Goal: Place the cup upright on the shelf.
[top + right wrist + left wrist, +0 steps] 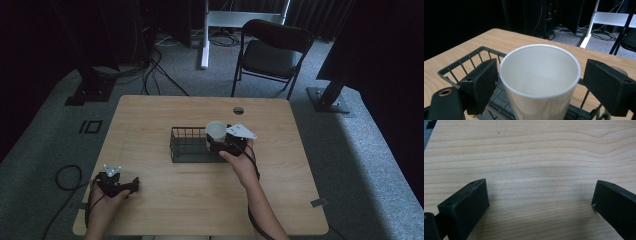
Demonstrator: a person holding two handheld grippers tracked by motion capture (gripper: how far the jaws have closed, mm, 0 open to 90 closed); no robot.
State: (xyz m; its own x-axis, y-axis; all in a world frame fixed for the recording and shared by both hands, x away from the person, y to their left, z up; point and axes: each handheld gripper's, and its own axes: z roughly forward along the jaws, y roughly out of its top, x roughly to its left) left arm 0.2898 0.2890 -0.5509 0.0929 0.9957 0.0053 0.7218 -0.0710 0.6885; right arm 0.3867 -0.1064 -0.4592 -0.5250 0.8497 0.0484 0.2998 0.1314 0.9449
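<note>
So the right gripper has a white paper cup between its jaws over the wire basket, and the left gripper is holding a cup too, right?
Not quite. The left gripper holds nothing: the left gripper view shows its jaws wide apart over bare table. The rest stands: the white paper cup sits between the right gripper jaws over the wire basket.

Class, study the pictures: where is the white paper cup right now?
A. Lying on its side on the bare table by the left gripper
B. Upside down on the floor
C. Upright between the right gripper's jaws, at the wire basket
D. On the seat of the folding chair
C: the white paper cup stands upright, mouth up, between the jaws of the right gripper, over the right end of the wire basket.
</note>
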